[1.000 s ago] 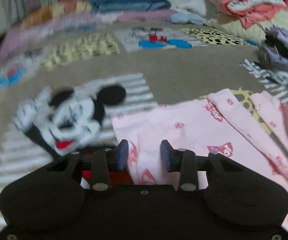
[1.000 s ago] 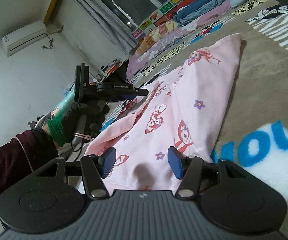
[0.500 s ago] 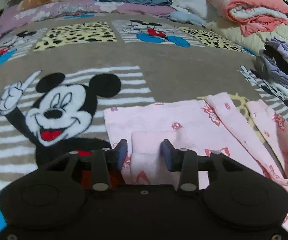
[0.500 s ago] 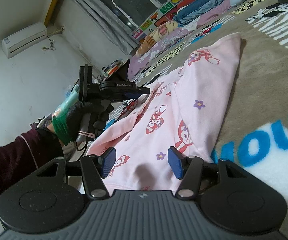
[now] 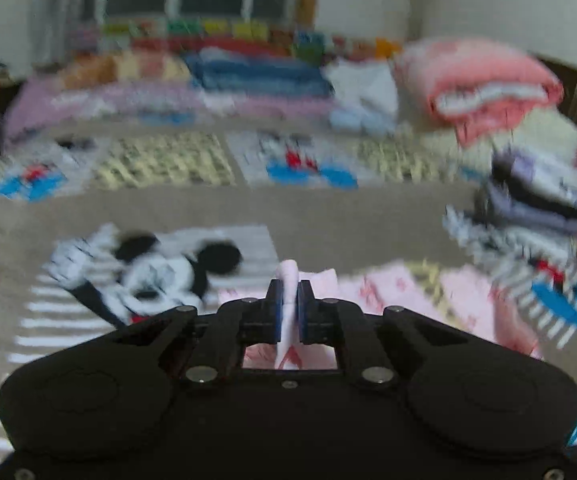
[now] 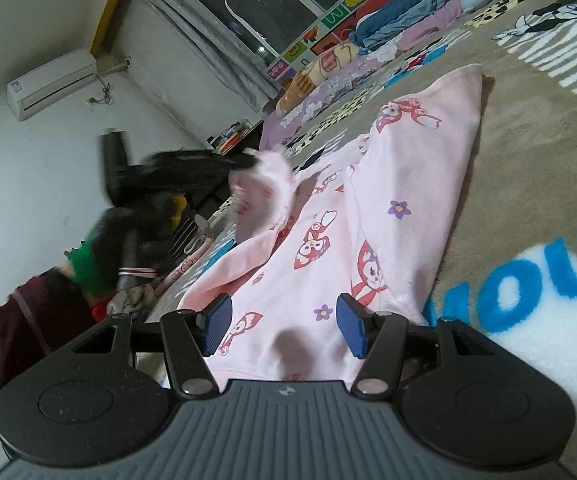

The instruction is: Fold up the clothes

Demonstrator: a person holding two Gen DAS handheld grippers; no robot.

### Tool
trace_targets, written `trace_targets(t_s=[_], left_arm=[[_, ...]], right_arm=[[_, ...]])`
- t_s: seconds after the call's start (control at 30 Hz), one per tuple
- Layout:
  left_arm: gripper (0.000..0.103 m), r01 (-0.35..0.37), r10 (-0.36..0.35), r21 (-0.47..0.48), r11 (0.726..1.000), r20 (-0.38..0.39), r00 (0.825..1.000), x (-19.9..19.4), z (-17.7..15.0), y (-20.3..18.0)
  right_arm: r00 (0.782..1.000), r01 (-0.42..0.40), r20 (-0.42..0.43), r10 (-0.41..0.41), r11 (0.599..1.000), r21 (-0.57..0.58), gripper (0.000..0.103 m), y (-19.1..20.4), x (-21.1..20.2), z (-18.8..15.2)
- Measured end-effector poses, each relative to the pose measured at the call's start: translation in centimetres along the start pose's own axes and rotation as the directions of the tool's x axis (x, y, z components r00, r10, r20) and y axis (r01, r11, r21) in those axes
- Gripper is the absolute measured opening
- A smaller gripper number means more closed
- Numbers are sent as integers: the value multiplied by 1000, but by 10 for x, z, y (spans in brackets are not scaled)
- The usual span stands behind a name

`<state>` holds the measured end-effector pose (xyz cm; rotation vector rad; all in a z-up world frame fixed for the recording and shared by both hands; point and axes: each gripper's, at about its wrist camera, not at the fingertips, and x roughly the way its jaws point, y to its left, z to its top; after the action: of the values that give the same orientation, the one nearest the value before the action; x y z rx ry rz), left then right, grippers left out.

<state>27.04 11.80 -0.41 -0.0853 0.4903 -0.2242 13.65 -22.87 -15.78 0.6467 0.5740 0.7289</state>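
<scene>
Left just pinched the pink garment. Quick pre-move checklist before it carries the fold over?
1. Left gripper grip: ok, shut on the pink garment, with cloth poking out past the pads.
2. Pinched edge lifted off the blanket: ok, right wrist view shows it raised.
3. Layers in the pinch: cannot tell, both views are motion-blurred there.
4. Right gripper: ok, open over the near hem, holding nothing.
5. Rest of the garment flat: not ok, ridges run along its length.
6. Landing area: ok, the folded stack sits off to the side.
</scene>
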Motion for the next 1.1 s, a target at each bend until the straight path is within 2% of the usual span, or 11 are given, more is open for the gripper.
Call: trace_targets(t_s=[0.13,0.23,0.33,0.57,0.7,0.9,1.1], left_arm=[[5,-78,85,-57,995,127,988,-58,14,1],[5,-157,167,-69,985,181,969,-92,19,5],[5,-227,239,-79,971,205,949,-121,14,14],[5,-355,385,-177,918,187,904,-159,-27,49],[5,-385,427,-240,891,154,891,-165,-55,68],[5,-411,466,-332,849,104,879,-159,-95,99],[5,-400,459,-404,823,56,887,-149,-131,130]], right_arm=[[1000,-1,4,1,1000,0,58,0,0,0],[1000,1,6,-1,1000,-1,58,0,1,1],[1000,4,6,-4,1000,-3,58,1,1,1],[1000,10,10,-9,1000,-10,58,2,-1,0],[1000,12,15,-12,1000,-15,58,2,-2,0],[1000,13,17,-13,1000,-22,58,1,-2,-2],[1000,16,15,-16,999,-30,58,1,-1,-1]])
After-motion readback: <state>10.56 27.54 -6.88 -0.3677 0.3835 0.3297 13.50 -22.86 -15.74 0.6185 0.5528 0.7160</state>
